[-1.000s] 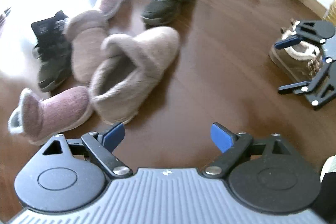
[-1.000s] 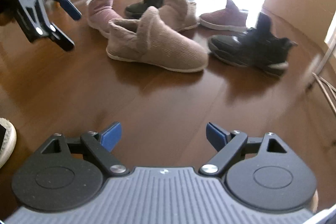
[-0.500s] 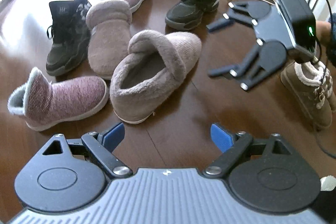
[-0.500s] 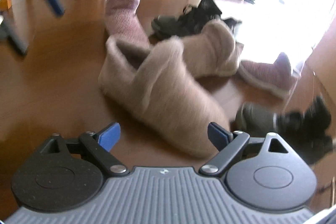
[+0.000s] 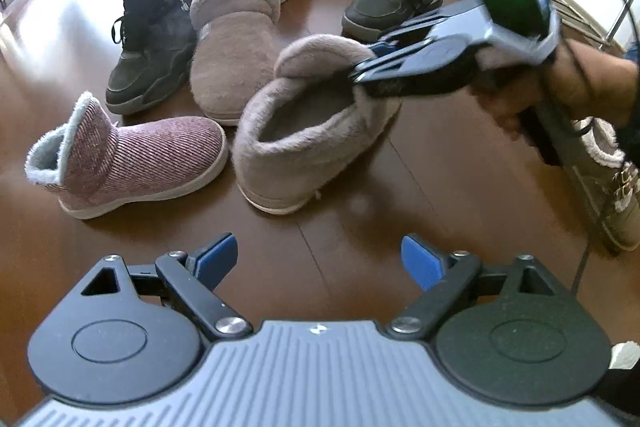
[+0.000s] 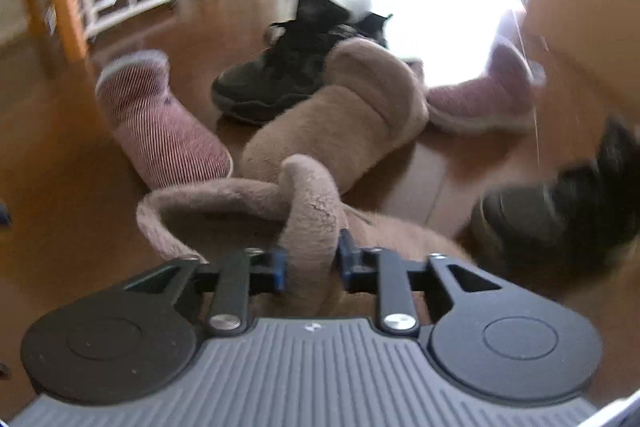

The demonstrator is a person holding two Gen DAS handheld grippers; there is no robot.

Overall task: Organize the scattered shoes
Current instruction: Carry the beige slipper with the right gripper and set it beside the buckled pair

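R gripper [image 6: 310, 269]: my jaws just closed, clamped on beige slipper boot [image 5: 304, 135] collar | L gripper [image 5: 318, 259]: jaws apart, empty, nr boot heel, above floor [image 5: 440, 179]

The black sneaker [image 6: 568, 215] at the right edge of the right wrist view is smeared by motion blur. The tan fur-lined boot [image 5: 608, 187] is half covered by the hand [image 5: 560, 87] and cut off by the frame's edge.

Seven shoes [image 5: 316, 131] scattered, upright, wood floor.
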